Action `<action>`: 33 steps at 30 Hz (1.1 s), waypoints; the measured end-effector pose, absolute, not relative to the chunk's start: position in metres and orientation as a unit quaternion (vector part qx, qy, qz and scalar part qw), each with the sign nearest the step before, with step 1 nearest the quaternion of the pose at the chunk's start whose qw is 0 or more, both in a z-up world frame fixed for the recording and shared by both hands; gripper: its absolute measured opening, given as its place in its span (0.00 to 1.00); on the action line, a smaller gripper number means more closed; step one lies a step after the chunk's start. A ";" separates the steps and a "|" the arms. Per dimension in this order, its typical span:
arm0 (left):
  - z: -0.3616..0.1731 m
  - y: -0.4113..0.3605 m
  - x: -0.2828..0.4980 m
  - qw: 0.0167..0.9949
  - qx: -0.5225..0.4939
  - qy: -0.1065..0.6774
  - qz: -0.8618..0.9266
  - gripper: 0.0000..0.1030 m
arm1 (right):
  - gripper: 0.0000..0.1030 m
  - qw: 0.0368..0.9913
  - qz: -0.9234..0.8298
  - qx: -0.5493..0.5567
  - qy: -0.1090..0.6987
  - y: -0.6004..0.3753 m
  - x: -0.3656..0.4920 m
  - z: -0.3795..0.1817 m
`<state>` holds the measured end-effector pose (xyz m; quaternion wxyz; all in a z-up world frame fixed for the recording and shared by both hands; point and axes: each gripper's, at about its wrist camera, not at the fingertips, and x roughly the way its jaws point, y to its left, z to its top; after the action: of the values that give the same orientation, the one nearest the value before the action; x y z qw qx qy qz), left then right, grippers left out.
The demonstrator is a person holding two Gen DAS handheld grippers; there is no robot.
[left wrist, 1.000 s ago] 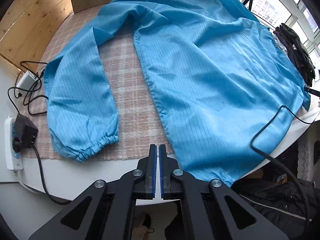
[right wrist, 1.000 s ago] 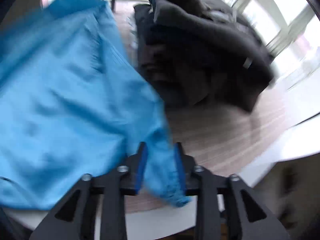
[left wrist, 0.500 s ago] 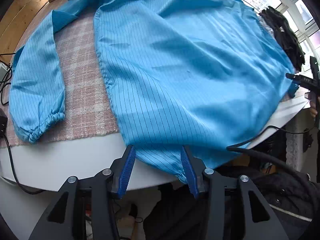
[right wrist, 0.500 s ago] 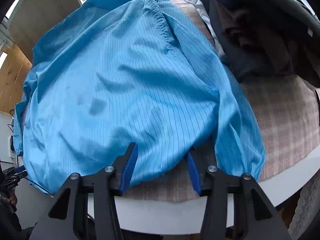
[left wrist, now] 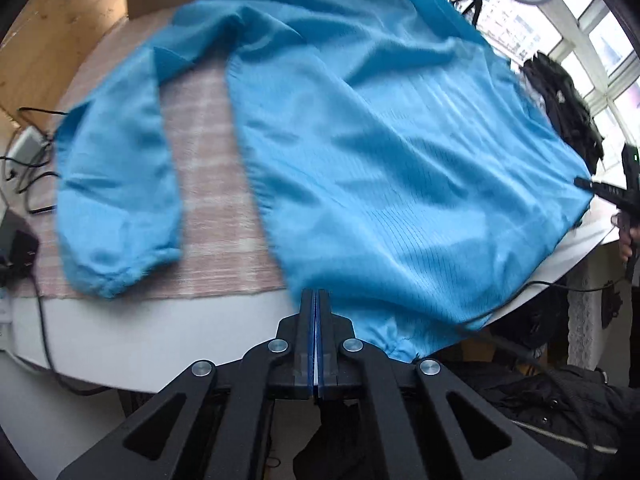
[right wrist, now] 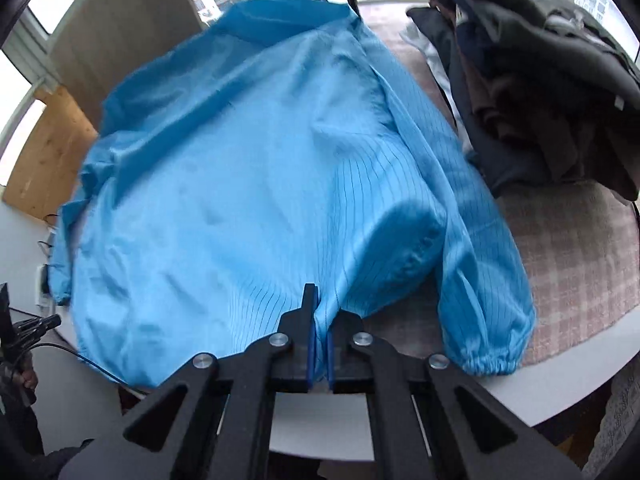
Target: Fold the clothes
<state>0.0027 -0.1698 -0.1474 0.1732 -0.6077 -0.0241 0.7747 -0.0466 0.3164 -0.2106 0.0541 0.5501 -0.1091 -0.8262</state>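
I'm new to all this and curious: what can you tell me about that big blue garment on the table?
The light blue pinstriped jacket looks thin and shiny, with elastic-gathered cuffs. It lies spread flat on a pink plaid cloth, sleeves alongside, its hem overhanging the white table. The right gripper pinches the hem; the left gripper is closed at the hem's corner.

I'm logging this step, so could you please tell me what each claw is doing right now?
Left claw: shut on the blue jacket hem.
Right claw: shut on the jacket's hem.
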 end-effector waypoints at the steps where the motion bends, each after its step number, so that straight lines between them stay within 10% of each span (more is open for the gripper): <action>1: -0.153 -0.171 0.003 0.173 -0.616 -0.031 0.767 0.00 | 0.03 0.046 -0.828 0.549 -0.103 0.314 -0.046 -0.207; 11: -0.206 -0.133 0.020 0.180 -0.667 -0.062 0.720 0.37 | 0.04 0.013 -0.817 0.574 -0.056 0.334 -0.042 -0.216; 23: -0.222 -0.132 0.016 0.121 -0.687 -0.068 0.713 0.51 | 0.04 0.007 -0.820 0.571 -0.042 0.332 -0.040 -0.212; 27: -0.223 -0.121 0.015 0.127 -0.679 -0.053 0.721 0.38 | 0.04 0.010 -0.820 0.571 -0.038 0.332 -0.040 -0.213; 29: -0.224 -0.116 0.013 0.133 -0.671 -0.053 0.727 0.02 | 0.04 0.010 -0.821 0.570 -0.041 0.332 -0.041 -0.213; 33: -0.212 -0.123 0.009 0.146 -0.648 -0.081 0.743 0.01 | 0.07 0.014 -0.817 0.574 -0.059 0.334 -0.041 -0.215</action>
<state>0.0088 -0.1228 -0.2122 0.1465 -0.6479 -0.0807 0.7431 -0.0411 0.3344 -0.2147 0.0140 0.5741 -0.0588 -0.8165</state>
